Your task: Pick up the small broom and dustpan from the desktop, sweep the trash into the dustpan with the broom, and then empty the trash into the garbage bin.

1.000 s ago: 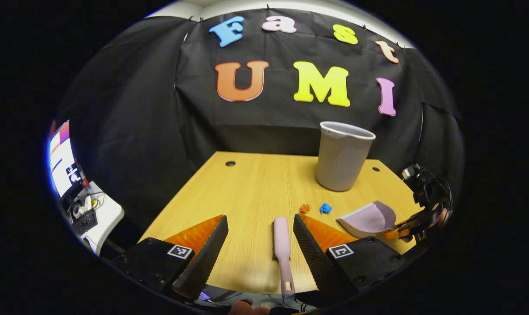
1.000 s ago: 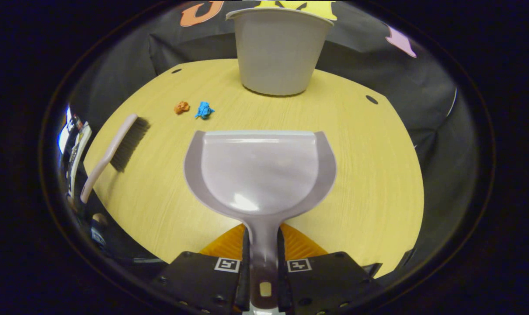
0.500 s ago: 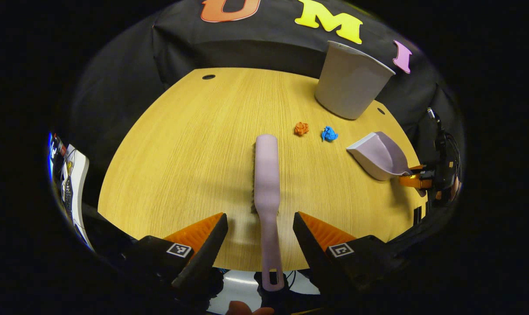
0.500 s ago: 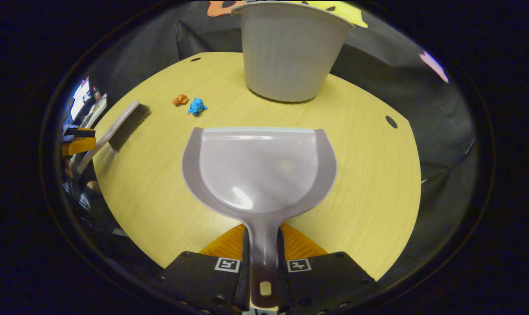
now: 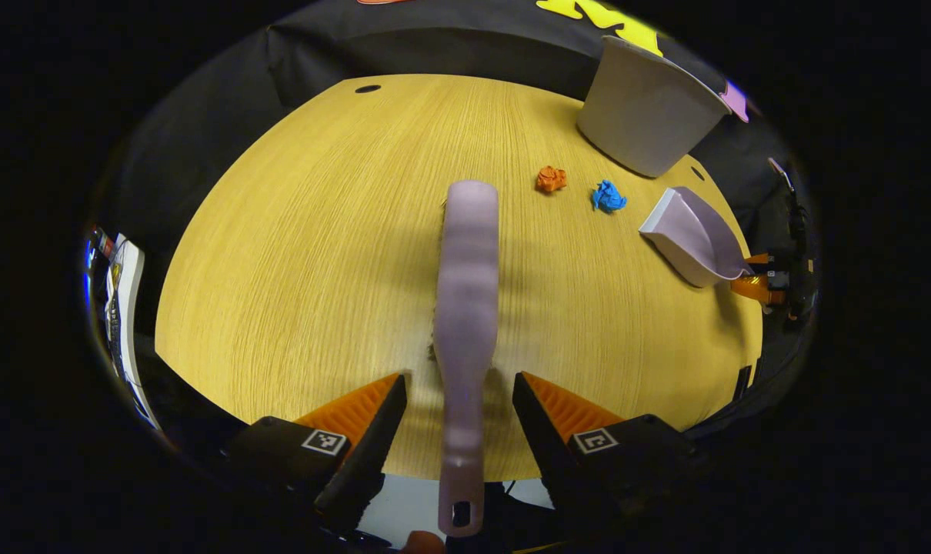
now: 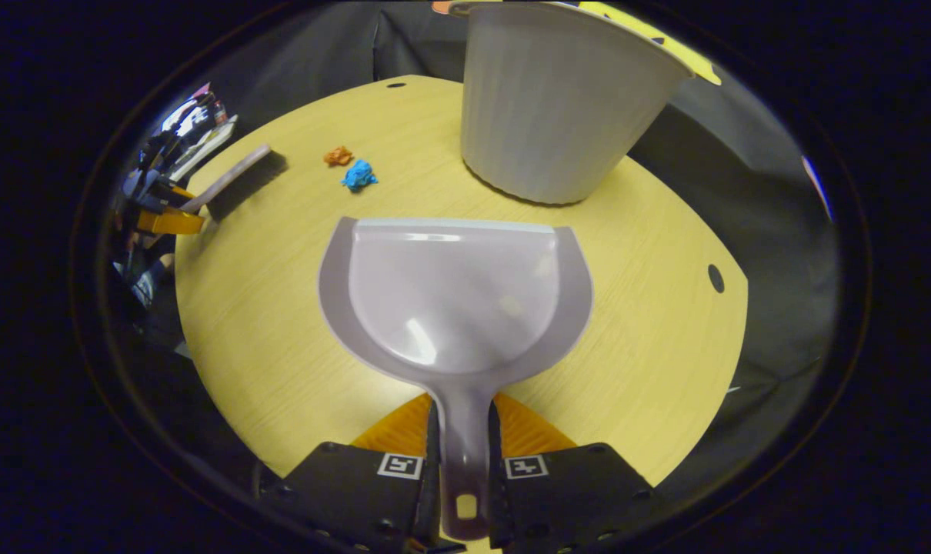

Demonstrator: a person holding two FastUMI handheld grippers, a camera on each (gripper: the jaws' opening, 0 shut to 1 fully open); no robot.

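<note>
While the right hand-held gripper (image 6: pixel 463 469) has both fingers pressed on the handle of the dustpan (image 6: pixel 454 300), the pan itself looks bare inside, with nothing lying in its scoop. From the left gripper view the pan hangs tilted near the right edge of the surface (image 5: pixel 319 231), its mouth turned toward the two scraps.

Those scraps, an orange wad (image 5: pixel 550 178) and a blue wad (image 5: pixel 608 197), lie on the wood just beside each other, between the broom head and the grey bin (image 5: pixel 649 115). The bin stands upright at the far side; what is inside it I cannot see.

The left hand-held gripper (image 5: pixel 458 419) stands wide, one finger on either side of the broom (image 5: pixel 468 277) handle with a gap showing on both sides. The broom lies along the surface on its side, handle end poking past the near edge.

As I judge it, the dustpan half of the picking up is settled and the broom half is not: that handle needs clamping. The sweeping and the tipping into the bin are both left, since the trash sits on the wood and not in the pan.
</note>
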